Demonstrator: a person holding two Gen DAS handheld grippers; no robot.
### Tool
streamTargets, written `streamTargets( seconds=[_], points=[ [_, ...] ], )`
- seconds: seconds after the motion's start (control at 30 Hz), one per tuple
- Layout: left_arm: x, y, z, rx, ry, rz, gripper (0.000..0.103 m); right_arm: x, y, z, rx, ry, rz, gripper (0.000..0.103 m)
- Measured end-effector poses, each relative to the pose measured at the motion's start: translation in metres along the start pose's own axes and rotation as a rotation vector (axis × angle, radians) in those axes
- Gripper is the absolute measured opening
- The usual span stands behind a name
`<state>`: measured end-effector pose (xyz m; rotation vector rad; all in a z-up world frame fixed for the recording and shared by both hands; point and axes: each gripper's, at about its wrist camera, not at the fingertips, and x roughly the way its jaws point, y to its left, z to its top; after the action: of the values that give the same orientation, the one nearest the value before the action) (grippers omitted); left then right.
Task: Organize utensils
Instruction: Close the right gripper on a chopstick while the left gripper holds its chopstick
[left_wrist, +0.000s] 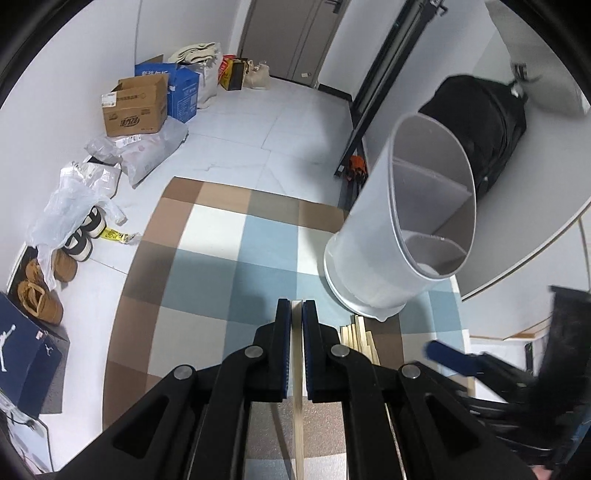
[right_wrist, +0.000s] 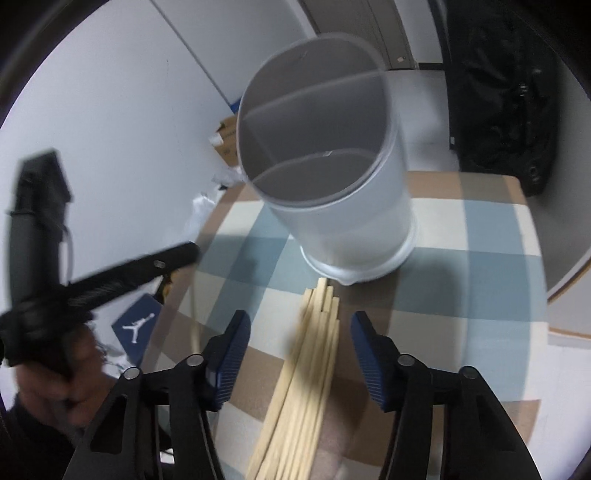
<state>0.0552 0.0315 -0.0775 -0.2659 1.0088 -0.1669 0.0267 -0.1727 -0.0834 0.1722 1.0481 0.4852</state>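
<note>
Left hand-held gripper (left_wrist: 296, 314) clenched on one chopstick (left_wrist: 297, 369), right hand-held gripper (right_wrist: 300, 325) released over chopstick bundle (right_wrist: 310, 369)

chopstick bundle (right_wrist: 306, 387) motion-blurred, near ends cut off; holder (right_wrist: 325, 177) rim smeared

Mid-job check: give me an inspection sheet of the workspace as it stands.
Surface: checked cloth over the table.
Job's things: divided holder upright, nothing seen inside; chopstick pile lying before it.
Clutter: nothing seen on the cloth.
Grippers: left gripper jaws shut on one chopstick; right gripper jaws open, astride the pile.
Cables: nothing seen.
Surroundings: cardboard boxes, shoes, plastic bags, black bag on the floor.
</note>
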Motion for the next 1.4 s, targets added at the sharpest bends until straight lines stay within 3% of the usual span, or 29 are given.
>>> streamTargets(
  seconds=[0.17,0.7,0.83,0.87,0.9,1.07,1.4],
  points=[
    [-0.005,0.019,0.003,-0.035,-0.026,-0.028,0.002,0.028,0.006,0.003,0.004,0.034,-0.070,0.036],
    [-0.016,0.040,0.006,-0.087,-0.052,-0.059,0.002,0.077,0.012,0.015,-0.041,0.096,-0.283,0.023],
    [-0.016,0.042,0.006,-0.091,-0.053,-0.057,0.002,0.073,0.012,0.015,-0.037,0.087,-0.279,0.017],
    [-0.016,0.041,0.006,-0.089,-0.055,-0.056,0.002,0.071,0.012,0.015,-0.036,0.080,-0.276,0.008],
    [-0.017,0.041,0.006,-0.086,-0.058,-0.057,0.002,0.067,0.013,0.014,-0.039,0.066,-0.280,0.007],
    [-0.018,0.037,0.005,-0.073,-0.066,-0.056,0.002,0.045,0.016,0.012,-0.021,0.002,-0.243,0.006],
    [-0.025,0.025,0.004,-0.034,-0.095,-0.064,0.002,-0.014,0.015,0.012,0.049,-0.138,-0.088,0.006]
  ],
)
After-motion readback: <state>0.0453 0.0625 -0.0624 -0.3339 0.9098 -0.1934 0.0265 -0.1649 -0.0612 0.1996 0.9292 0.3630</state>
